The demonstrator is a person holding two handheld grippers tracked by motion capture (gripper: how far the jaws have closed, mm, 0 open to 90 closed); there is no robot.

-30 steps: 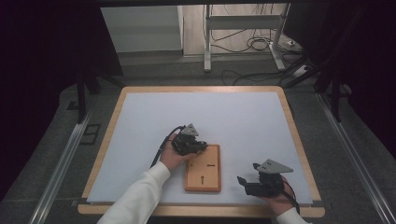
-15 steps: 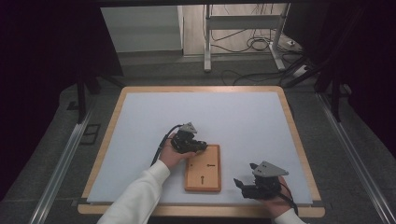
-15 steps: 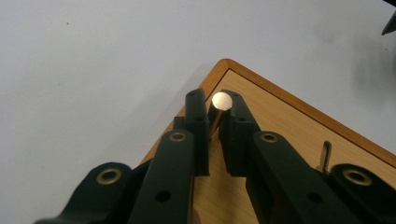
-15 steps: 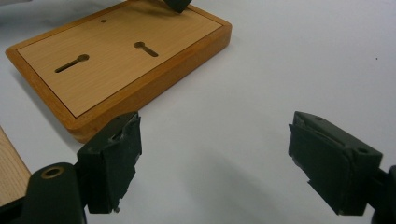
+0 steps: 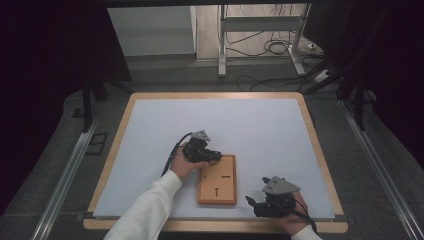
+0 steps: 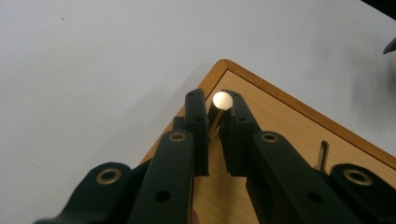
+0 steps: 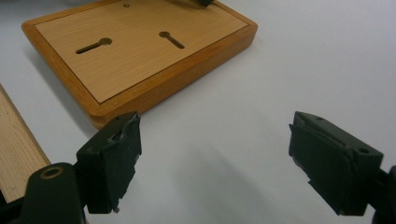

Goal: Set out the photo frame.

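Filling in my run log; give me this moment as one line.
left gripper: shut on metal pin at wooden board corner | right gripper: open, empty, over white mat beside board

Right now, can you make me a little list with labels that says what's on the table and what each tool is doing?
table: white sheet with a wooden border
board: flat wooden board with keyhole-shaped slots, lying near the front edge
left tool: left tool at the board's far left corner, shut on a small brass-coloured peg
right tool: right tool open, holding nothing, over the white sheet to the right of the board
hands: one hand on each tool, white sleeve on the left arm
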